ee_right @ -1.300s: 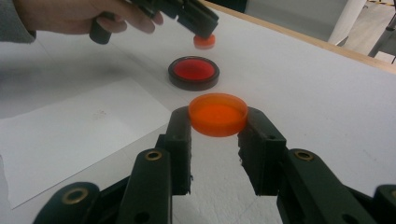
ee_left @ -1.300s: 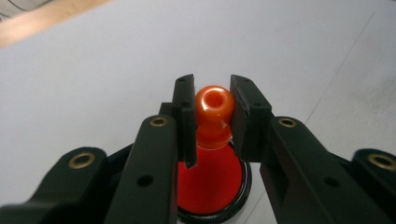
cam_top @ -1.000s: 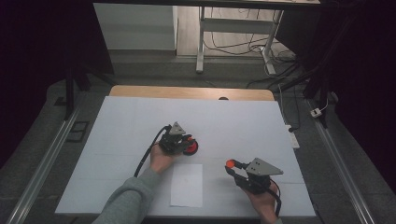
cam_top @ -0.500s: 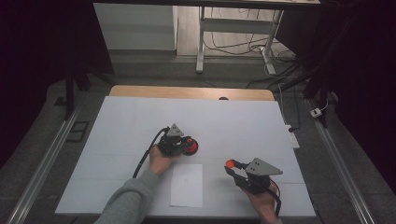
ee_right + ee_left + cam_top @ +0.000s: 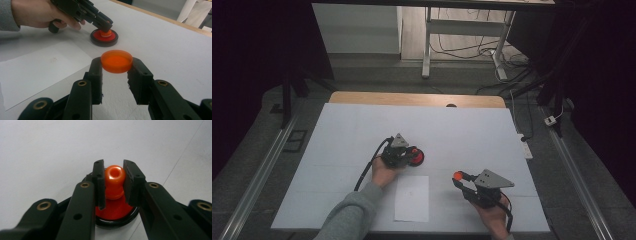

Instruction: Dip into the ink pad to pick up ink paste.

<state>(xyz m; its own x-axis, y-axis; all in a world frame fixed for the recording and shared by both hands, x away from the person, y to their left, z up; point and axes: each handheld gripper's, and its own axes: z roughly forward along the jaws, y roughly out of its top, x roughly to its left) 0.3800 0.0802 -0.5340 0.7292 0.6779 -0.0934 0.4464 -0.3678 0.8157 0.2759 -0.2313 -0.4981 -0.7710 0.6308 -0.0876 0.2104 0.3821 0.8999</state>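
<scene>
near the middle of the white table (image 5: 337, 150), the left gripper (image 5: 408, 156) pinches the orange knob (image 5: 114, 175) of a stamp. its jaws are closed tight on both sides of the knob. the stamp's red base (image 5: 115, 211) sits in a black ring & rests flat on the table, prob so it stays put while the other part is off.

at about 4 o'clock from it, well apart, the right gripper (image 5: 458, 176) holds a round orange cap (image 5: 116, 61) by its rim, jaws squeezed on it. the cap is kept flat, a bit above the table, w/ the open side up. looks like it's the stamp's lid, held out of the way.

a white sheet of paper (image 5: 412, 198) lies at 6 o'clock from the stamp, between the 2 hands, w/ a faint mark (image 5: 53, 59) on it. it lies close by, so i guess the stamp goes there to press.
</scene>
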